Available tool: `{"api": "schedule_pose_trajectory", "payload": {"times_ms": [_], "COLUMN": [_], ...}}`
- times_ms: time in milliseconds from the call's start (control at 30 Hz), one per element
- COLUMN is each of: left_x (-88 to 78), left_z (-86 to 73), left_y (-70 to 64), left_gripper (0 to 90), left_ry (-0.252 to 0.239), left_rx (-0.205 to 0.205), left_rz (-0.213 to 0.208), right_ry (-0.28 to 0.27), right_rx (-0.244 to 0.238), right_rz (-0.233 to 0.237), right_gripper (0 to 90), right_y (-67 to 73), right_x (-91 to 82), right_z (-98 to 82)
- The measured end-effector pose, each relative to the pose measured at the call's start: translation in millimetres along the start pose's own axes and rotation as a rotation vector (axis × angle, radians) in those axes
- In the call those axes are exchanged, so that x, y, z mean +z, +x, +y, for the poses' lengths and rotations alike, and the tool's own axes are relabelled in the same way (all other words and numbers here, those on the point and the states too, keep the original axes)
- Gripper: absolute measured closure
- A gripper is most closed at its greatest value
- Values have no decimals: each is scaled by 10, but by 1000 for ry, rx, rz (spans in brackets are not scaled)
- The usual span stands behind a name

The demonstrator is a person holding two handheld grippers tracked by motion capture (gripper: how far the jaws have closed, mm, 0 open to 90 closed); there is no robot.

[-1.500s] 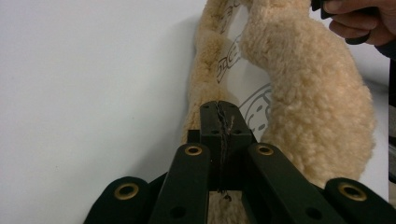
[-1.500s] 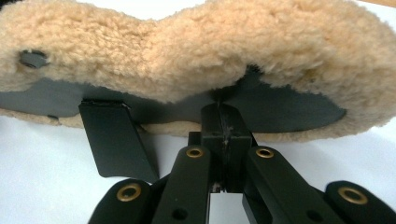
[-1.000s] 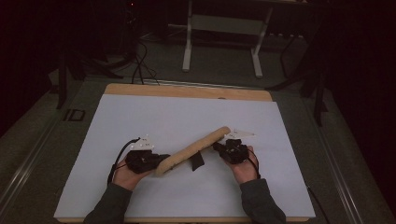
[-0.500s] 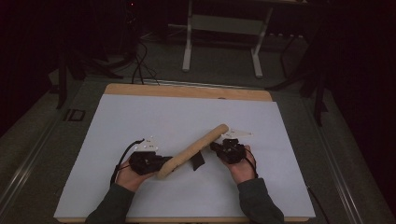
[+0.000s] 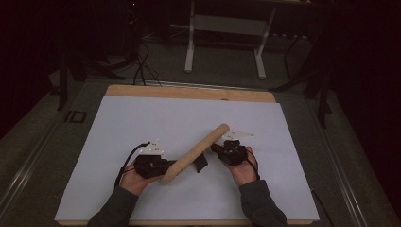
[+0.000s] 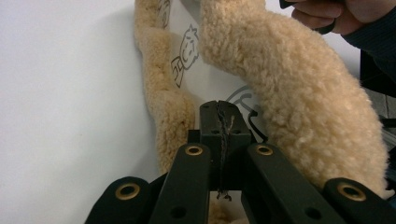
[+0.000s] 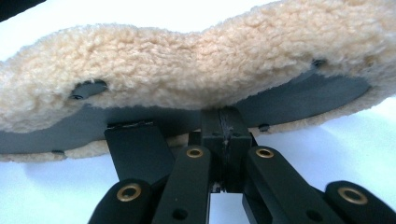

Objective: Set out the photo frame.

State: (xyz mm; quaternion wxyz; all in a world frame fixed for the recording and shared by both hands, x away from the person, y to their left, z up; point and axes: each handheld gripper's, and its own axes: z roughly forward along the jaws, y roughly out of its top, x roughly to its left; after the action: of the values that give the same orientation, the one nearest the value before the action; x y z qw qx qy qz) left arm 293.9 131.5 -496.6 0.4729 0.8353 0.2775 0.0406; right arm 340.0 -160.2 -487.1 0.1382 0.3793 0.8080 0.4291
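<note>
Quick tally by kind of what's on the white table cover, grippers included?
Fleece-lined tan cover, lying diagonally: 1
Black strap tab on that cover: 1
Hand-held grippers: 2, the left gripper and the right gripper, both with jaws shut at the cover's edges
Total: 4

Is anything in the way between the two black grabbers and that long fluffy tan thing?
Nothing visible is. The left gripper and right gripper both sit right against the long tan fleece-covered pad, jaws closed at its edge, above the white table sheet.
</note>
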Motion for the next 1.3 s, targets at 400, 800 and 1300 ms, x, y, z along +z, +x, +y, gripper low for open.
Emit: {"api": "schedule_pose_trajectory", "payload": {"times_ms": [400,800,1300], "left_x": [40,81,128], "left_z": [9,29,13], "left_y": [-35,-86,-81], "left_gripper": [900,900,900], "left_ry": [3,12,16], "left_rx": [8,33,22], "left_rz": [-25,-30,-17], "right_ry": [0,6,18], "right_rx": [-5,-3,-11], "right_rz": [-2,-5,-8], "right_gripper": [899,899,899], "right_y": [17,20,22], "right_x": [7,31,57], "right_z": [33,64,100]}}
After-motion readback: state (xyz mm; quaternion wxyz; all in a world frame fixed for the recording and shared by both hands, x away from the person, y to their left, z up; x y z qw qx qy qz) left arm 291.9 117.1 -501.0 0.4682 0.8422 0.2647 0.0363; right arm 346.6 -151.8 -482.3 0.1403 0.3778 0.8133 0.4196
